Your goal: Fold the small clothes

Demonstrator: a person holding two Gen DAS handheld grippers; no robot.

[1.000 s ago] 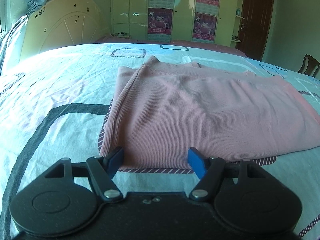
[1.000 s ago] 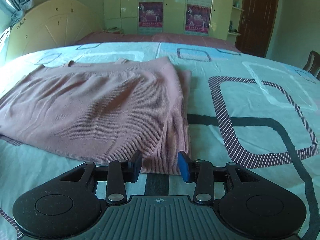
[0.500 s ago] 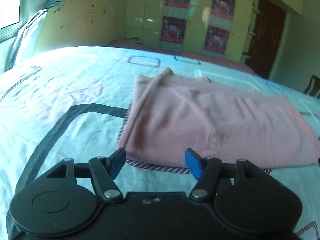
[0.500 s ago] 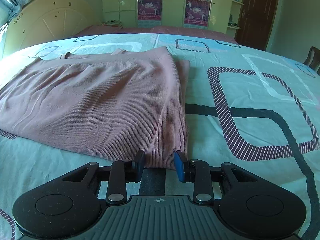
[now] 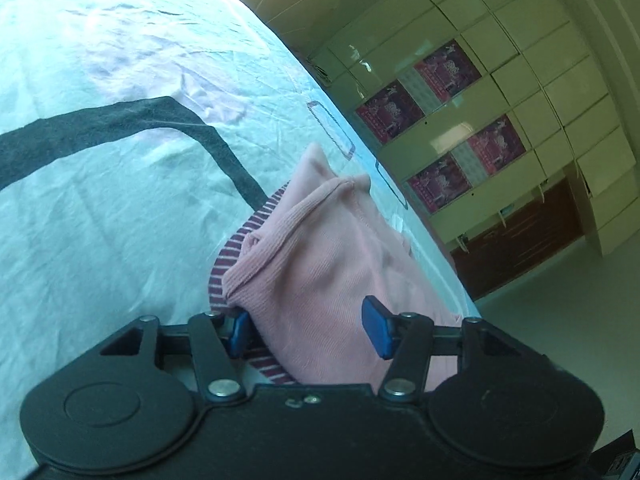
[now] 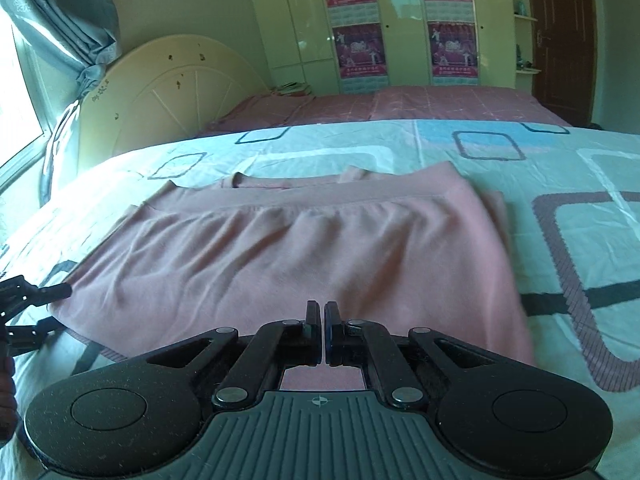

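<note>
A folded pink ribbed garment [image 6: 304, 248] lies flat on the patterned bed sheet [image 6: 560, 168]. My right gripper [image 6: 323, 330] sits over its near edge with both jaws shut together. Pink cloth shows right under and beyond the tips, and the garment's right edge is blurred. My left gripper [image 5: 307, 330] is rolled onto its side at the garment's left corner [image 5: 320, 272]. Its jaws are closing with the bunched cloth between them. One blue pad [image 5: 376, 328] still stands clear of the cloth. In the right wrist view the left gripper [image 6: 56, 308] shows at the garment's left edge.
The sheet [image 5: 120, 200] spreads wide to the left of the garment. A cream headboard [image 6: 172, 92] and a second bed [image 6: 400, 104] stand behind. Wardrobes with posters [image 6: 400, 20] line the far wall, and a dark door [image 6: 560, 32] is at the right.
My left gripper rolled onto its side and moved in on the garment's corner, which is now bunched between its narrowing jaws. My right gripper's jaws shut and it moved forward over the garment.
</note>
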